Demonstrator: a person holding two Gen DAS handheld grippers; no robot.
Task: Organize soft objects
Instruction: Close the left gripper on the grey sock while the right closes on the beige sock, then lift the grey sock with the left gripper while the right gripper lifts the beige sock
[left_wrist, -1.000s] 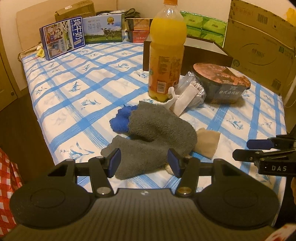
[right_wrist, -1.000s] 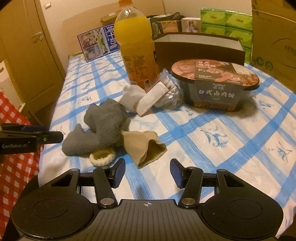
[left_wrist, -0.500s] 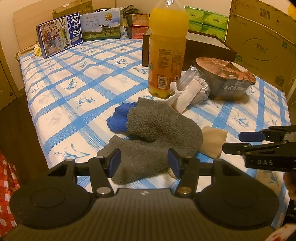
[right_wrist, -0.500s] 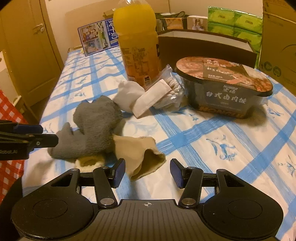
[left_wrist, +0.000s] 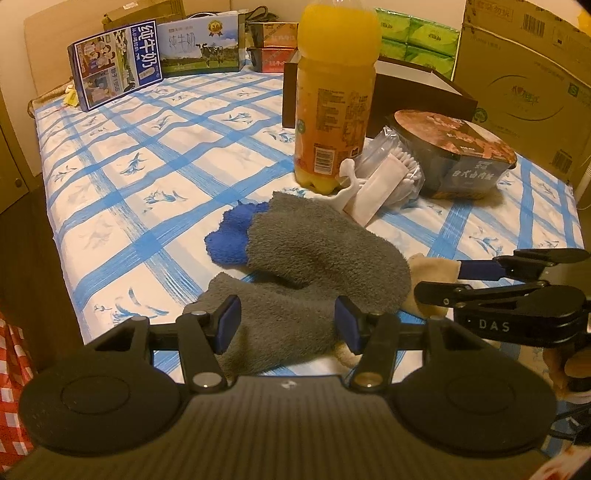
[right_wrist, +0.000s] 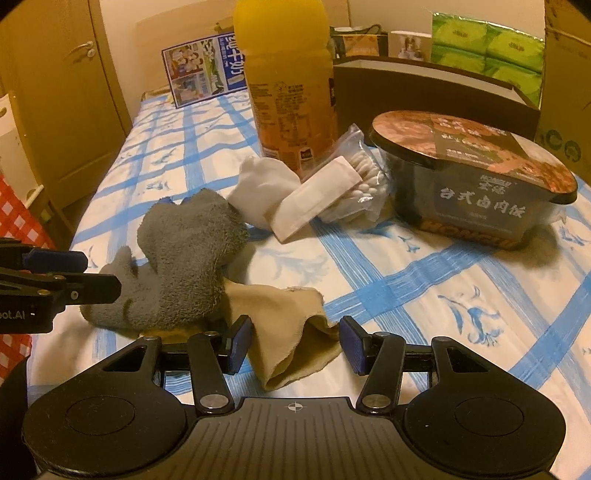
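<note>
Left wrist view: left tongs (left_wrist: 287, 325) released, jaws just widened, closer over grey sock (left_wrist: 314, 280).
Right tongs (right_wrist: 294, 345): released, now straddling beige sock (right_wrist: 284, 317) on the bed (right_wrist: 424, 295).
Meaning: both grabs imminent.

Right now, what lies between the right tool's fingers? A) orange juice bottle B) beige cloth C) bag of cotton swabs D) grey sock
B: in the right wrist view the beige cloth sits in the gap of the right tool, jaws apart and not pressing on it; the grey sock lies off to the left of the picture, and the bottle and swab bag stand further back.
</note>
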